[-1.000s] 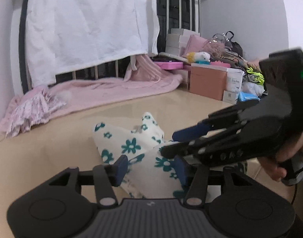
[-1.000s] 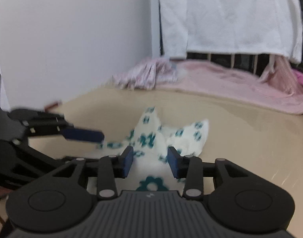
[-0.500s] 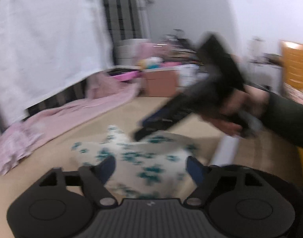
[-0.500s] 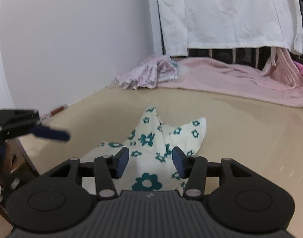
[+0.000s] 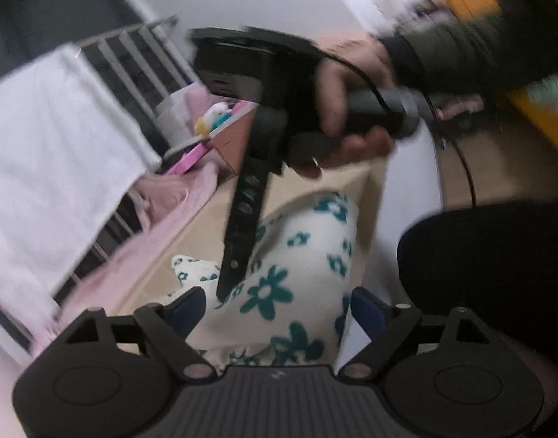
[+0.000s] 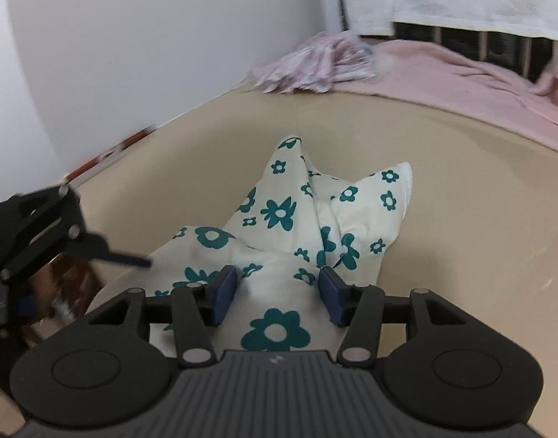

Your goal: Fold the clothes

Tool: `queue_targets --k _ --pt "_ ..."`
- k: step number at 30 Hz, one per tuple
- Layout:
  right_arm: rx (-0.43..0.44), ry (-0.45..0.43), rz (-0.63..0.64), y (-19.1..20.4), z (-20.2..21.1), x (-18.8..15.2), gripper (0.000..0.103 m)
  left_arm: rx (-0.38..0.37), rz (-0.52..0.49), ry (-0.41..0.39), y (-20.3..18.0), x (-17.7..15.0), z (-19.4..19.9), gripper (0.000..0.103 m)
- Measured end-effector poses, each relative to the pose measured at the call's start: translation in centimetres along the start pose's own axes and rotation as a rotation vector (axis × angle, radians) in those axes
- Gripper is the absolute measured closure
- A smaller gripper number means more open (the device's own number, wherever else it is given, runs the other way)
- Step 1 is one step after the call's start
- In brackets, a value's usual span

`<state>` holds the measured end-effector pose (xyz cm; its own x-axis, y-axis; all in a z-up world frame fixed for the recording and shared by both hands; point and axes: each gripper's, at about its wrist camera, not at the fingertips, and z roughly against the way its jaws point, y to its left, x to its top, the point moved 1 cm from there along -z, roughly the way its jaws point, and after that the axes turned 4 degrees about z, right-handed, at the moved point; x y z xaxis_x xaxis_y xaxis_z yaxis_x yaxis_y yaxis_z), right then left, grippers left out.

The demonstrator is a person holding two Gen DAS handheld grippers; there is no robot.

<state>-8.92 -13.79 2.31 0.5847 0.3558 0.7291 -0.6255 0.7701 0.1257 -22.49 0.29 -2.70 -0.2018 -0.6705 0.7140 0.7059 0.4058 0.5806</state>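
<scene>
A cream garment printed with teal flowers (image 6: pixel 293 219) lies crumpled on the beige tabletop (image 6: pixel 461 197), bunched into soft peaks, with a pink blanket (image 6: pixel 461 69) well apart at the far edge. The right gripper (image 6: pixel 277 294) sits low over the near end of the cloth, its blue pads spread with fabric lying between them but not pinched; nothing is gripped. The left gripper (image 5: pixel 279 310) is likewise spread wide, the cloth directly ahead of its fingers (image 5: pixel 189 308) and running between them (this view is tilted and blurred by motion, so whether either pad touches the fabric cannot be told). The garment looks light, thin and limp: it should drape and slip rather than hold a shape, and a pinch in the middle of a heap would likely gather several layers at once. A hem or corner looks the better hold, such as the stitched edge (image 6: pixel 406 182) at the far right peak, with each gripper taking a separate corner to spread it flat.
</scene>
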Motion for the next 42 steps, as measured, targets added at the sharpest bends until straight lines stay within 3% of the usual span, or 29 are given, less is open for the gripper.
queue_targets --k 6,12,14,17,21,23,25,29,31,34,35,37,39,42 --pt "0.036 0.037 -0.019 1.5 1.6 -1.0 0.051 0.045 -0.349 -0.045 -4.3 -2.6 -0.8 0.016" --pt "0.057 0.063 -0.047 1.7 2.7 -1.4 0.051 0.049 -0.394 -0.099 -4.4 -3.8 -2.1 0.018" --pt "0.064 0.062 -0.054 1.5 3.1 -1.6 0.049 0.004 -0.346 -0.092 -3.6 -3.7 -2.0 0.02" --pt "0.122 0.02 0.016 1.3 4.7 -1.8 0.028 -0.072 -0.235 -0.076 -1.8 -2.9 -1.9 0.021" --pt "0.155 -0.236 0.335 2.0 8.5 -4.1 0.003 -0.172 -0.096 -0.056 0.6 -1.8 -1.8 0.022" --pt "0.173 -0.302 0.569 3.5 9.7 -6.2 0.0 -0.223 -0.029 -0.047 1.8 -1.4 -1.8 0.023" --pt "0.206 -0.274 0.783 4.7 10.0 -7.9 0.001 -0.269 0.034 -0.037 3.2 -1.1 -1.7 0.023" --pt "0.102 -0.203 0.983 4.8 7.4 -10.0 0.001 -0.349 0.129 -0.019 5.7 -0.9 -1.9 0.023" --pt "0.039 -0.217 1.021 4.0 5.7 -10.1 0.004 -0.386 0.183 -0.013 6.5 -0.8 -1.8 0.026" --pt "0.051 -0.249 0.947 2.9 4.4 -8.7 0.015 -0.469 0.326 -0.005 8.6 -1.2 -2.1 0.027" --pt "0.07 -0.251 0.912 2.6 4.0 -8.1 0.023 -0.501 0.391 -0.002 9.4 -1.5 -2.4 0.027" --pt "0.157 -0.21 0.799 1.6 3.5 -6.4 0.029 -0.516 0.518 0.001 10.8 -2.2 -2.7 0.028" --pt "0.262 -0.164 0.632 0.1 3.4 -4.6 0.032 -0.497 0.644 0.001 12.0 -3.0 -2.9 0.028" --pt "0.423 -0.08 0.262 -3.3 3.1 -1.8 0.032 -0.464 0.832 0.001 13.9 -4.3 -3.3 0.026"
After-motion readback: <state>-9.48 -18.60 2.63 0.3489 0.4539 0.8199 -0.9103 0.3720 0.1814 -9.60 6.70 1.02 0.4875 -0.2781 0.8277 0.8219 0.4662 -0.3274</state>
